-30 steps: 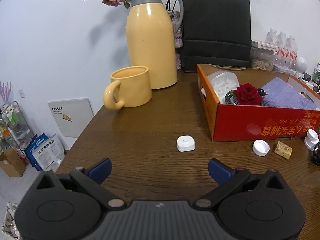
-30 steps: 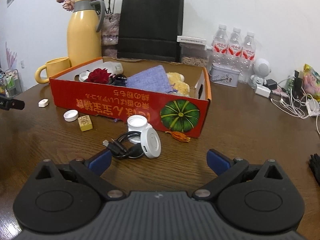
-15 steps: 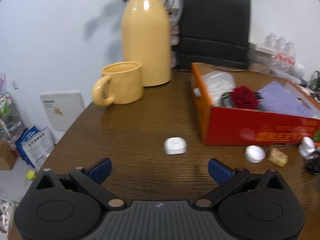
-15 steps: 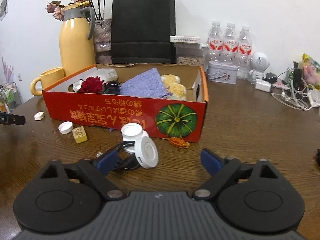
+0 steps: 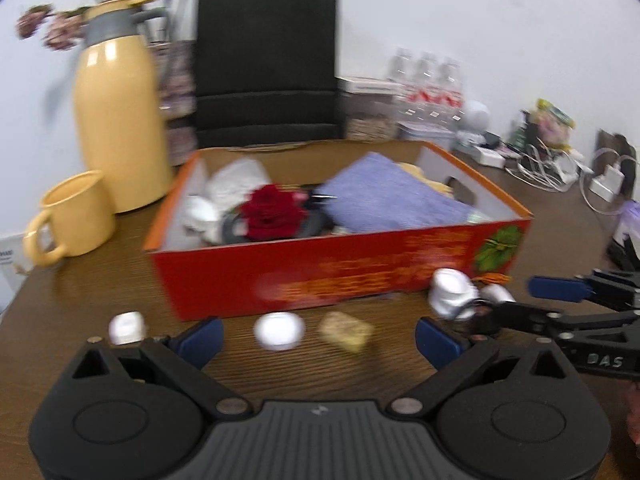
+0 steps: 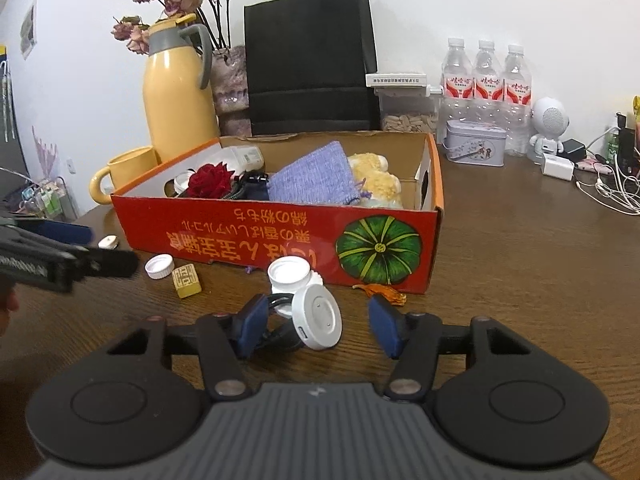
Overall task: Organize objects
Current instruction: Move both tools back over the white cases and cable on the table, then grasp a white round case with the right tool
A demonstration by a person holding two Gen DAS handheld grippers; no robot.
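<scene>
Right gripper (image 6: 318,324) closing around a white round charger puck (image 6: 317,322)

Its jaws have just been narrowing, pads not yet pressing the puck, which sits at six o'clock of the red cardboard box (image 6: 256,236). Left gripper (image 5: 318,338) is spread wide, empty.

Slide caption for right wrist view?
Right gripper closing around white round puck on cable, before red cardboard box.

Black tongs (image 6: 318,326) with blue pads (image 6: 250,330), silver screws.

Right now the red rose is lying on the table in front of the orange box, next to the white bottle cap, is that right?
Not quite. The red rose lies inside the orange box, as the right wrist view shows. The white bottle cap is indeed on the table in front of it.
</scene>
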